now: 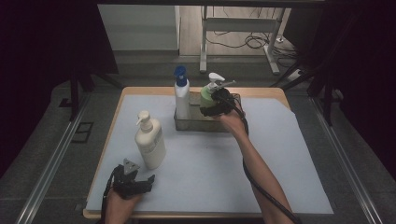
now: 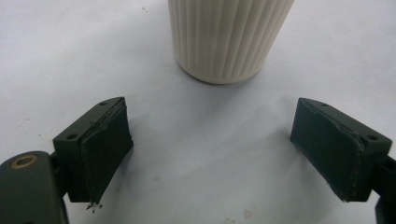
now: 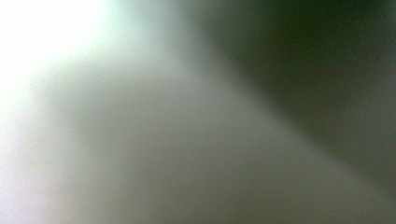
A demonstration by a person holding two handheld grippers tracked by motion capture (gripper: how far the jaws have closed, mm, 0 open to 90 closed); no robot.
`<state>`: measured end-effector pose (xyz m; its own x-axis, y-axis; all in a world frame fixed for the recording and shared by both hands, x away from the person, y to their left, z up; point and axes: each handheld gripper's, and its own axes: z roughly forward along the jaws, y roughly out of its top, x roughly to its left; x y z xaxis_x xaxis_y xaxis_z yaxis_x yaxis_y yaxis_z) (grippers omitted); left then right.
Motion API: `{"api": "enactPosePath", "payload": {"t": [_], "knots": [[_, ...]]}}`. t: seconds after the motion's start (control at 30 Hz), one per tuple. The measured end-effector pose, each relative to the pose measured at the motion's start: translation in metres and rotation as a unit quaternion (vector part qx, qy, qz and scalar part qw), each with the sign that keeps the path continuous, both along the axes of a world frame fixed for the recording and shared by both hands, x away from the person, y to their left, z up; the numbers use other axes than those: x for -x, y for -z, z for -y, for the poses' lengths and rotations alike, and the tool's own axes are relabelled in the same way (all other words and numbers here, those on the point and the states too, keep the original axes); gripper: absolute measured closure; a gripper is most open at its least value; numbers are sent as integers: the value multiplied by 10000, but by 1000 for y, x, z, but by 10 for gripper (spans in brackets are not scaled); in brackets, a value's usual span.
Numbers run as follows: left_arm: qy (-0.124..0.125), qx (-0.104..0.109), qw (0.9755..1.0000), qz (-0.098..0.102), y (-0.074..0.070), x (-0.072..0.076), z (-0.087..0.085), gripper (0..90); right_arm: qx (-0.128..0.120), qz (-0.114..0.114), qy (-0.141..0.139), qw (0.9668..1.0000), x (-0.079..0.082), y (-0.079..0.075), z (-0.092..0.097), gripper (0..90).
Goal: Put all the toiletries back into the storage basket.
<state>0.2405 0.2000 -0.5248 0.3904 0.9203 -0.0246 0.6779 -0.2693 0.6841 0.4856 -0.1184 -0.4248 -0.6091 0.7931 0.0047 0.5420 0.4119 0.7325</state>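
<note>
Dark curtains (image 1: 42, 56) on both sides, grey floor (image 1: 56, 140), white table frame (image 1: 243, 28) with cables behind.

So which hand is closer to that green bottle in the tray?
Right. The right gripper is up against the green bottle in the tray; whether it grips can't be told. The left gripper sits at the table's near edge, far off.

L gripper (image 1: 140, 181) low at near-left, held in L hand (image 1: 120, 205), wrist entering from bottom edge. Jaws wide apart in left gripper view (image 2: 210, 149), nothing between pads, pointing fwd & slightly down. Grey three-cornered plate on top.

R forearm (image 1: 261, 172) stretched diagonally up toward centre-far, R hand (image 1: 232, 122) wrapped round R gripper (image 1: 215, 103). Cable trails back along forearm. R jaws hidden from above; right gripper view too blurred to read.
</note>
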Motion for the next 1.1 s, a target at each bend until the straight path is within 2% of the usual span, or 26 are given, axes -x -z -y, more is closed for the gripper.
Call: {"api": "enactPosePath", "payload": {"t": [0.17, 0.53, 0.73, 0.97, 1.1], "knots": [[-3, -2, 10000, 4, 0, 0, 0, 118, -50, 26, 2, 10000, 2, 1, 2, 116], [-6, 3, 10000, 6, 0, 0, 0, 118, 96, 110, -13, 9999, 12, 1, 8, 119], [-9, 0, 10000, 4, 0, 0, 0, 118, 17, -1, -98, 10000, 20, 4, 17, 142], [-11, -2, 10000, 6, 0, 0, 0, 118, -72, -100, -166, 9998, 29, 6, 28, 226], [-11, -2, 10000, 5, 0, 0, 0, 118, -106, -108, -114, 9998, 34, 6, 35, 330]]}}
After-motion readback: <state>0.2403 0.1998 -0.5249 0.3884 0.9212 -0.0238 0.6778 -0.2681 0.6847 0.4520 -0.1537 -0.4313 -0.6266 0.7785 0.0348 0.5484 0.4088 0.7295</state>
